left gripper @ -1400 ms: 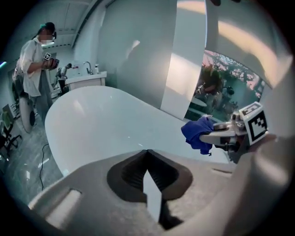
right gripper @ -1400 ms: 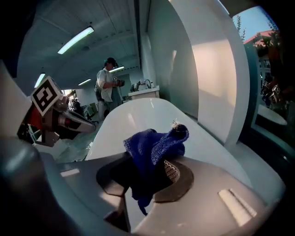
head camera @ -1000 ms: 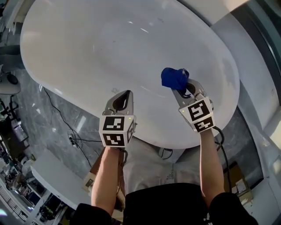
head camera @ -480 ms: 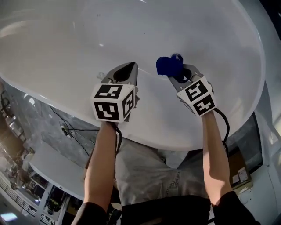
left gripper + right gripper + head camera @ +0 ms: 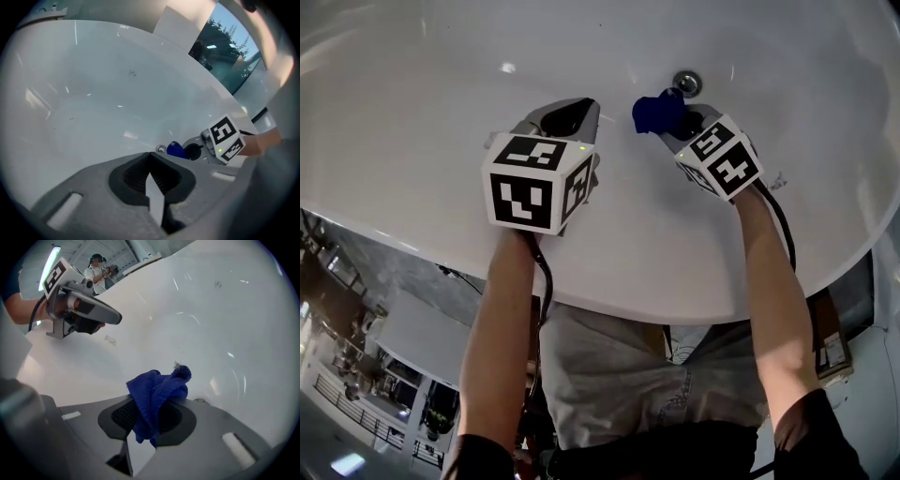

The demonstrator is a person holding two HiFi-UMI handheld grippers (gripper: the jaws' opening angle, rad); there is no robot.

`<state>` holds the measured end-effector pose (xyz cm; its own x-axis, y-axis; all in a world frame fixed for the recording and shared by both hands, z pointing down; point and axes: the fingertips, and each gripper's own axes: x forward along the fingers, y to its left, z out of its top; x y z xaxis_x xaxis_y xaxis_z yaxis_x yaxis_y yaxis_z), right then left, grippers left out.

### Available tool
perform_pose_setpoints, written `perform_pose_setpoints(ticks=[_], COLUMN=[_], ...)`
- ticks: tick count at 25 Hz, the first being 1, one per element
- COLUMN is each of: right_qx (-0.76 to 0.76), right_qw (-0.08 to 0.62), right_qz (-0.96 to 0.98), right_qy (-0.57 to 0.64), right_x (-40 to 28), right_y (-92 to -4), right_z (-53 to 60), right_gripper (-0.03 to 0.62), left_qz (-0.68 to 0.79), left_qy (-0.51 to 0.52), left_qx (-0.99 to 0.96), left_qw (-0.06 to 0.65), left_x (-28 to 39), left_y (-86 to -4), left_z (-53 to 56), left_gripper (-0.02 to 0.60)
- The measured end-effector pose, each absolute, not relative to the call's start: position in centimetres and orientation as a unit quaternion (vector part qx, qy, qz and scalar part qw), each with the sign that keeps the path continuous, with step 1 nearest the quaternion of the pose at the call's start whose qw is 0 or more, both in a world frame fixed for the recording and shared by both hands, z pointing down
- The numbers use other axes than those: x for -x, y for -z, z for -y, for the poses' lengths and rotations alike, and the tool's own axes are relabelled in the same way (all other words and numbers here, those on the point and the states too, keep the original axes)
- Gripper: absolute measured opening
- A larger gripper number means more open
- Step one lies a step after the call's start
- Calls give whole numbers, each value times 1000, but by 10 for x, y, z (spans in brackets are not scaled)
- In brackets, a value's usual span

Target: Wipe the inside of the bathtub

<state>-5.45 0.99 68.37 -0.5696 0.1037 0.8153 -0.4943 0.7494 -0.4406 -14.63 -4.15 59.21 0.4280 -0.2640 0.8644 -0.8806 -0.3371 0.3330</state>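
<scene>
A white oval bathtub (image 5: 412,112) fills the head view, with its round metal drain (image 5: 685,82) near the top. My right gripper (image 5: 667,120) is shut on a bunched blue cloth (image 5: 656,112) (image 5: 157,394), held low inside the tub just short of the drain. The cloth also shows in the left gripper view as a blue cloth (image 5: 175,149) beside the drain (image 5: 161,149). My left gripper (image 5: 570,111) hangs over the tub's inner wall to the left of the right one, jaws together and empty (image 5: 150,161).
The tub's near rim (image 5: 675,300) runs under both forearms. Grey marble floor (image 5: 356,253) with a black cable (image 5: 450,274) lies left of the tub. A dark window (image 5: 225,51) stands beyond the tub's far end. Another person (image 5: 98,270) stands in the distance.
Both grippers have gone deeper into the tub toward the drain, and the head has leaned in over the rim. The right gripper still holds the blue cloth.
</scene>
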Motion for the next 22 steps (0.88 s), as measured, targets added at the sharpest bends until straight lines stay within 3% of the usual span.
perform_pose_setpoints(ticks=[13, 22], right_qx=[-51, 25], right_qw=[511, 561], right_qz=[772, 761], right_qy=[-375, -326], right_x=[55, 50], right_y=[-771, -784], right_z=[-49, -83], right_gripper=[100, 98], left_qz=[349, 337], left_qy=[-416, -445], left_qx=[-722, -720], left_qw=[430, 413], left_x=[141, 137], left_y=[-626, -627], left_z=[31, 25], left_gripper=[5, 5])
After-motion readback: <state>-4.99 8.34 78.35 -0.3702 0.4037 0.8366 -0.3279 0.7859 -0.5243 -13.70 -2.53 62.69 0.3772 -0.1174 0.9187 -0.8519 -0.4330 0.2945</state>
